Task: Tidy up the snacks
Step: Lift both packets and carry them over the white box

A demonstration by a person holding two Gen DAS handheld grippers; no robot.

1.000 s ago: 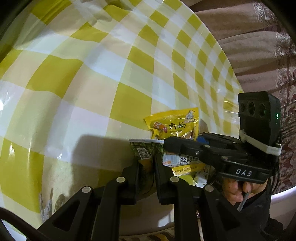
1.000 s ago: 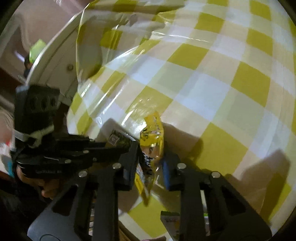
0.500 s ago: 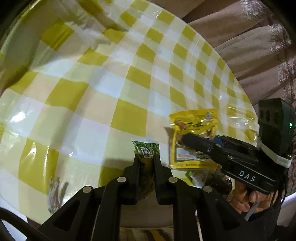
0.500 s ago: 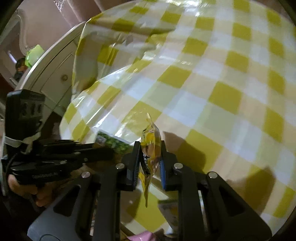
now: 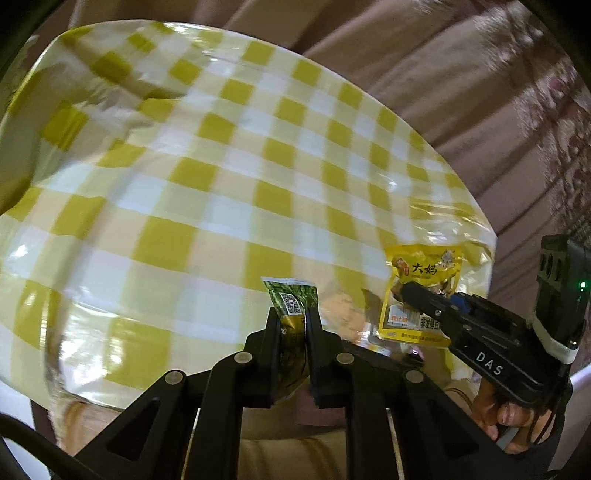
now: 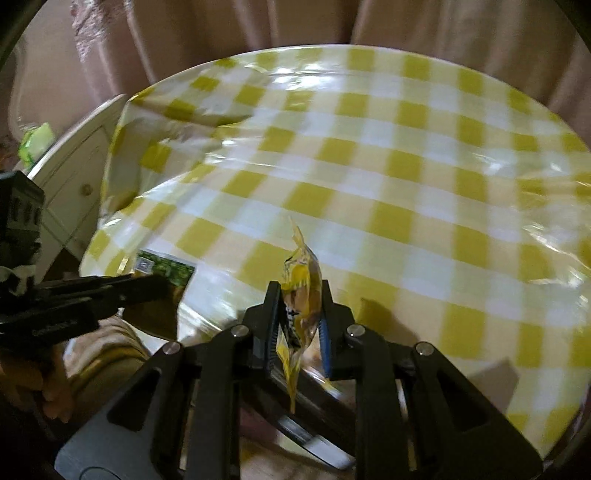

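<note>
**Two packets up, both pinched**

Green packet [image 5: 291,306] sits pinched edge-on in your left gripper [image 5: 291,325], clear of the tablecloth [image 5: 221,206]. Yellow packet [image 6: 301,291] hangs in your right gripper [image 6: 299,306], jaws pressed on its middle. Both look light, limp, glossy film; likely slippery. You grip best at a flat sealed edge, not the puffy belly. Curtain [image 6: 258,26] behind the table.
</note>
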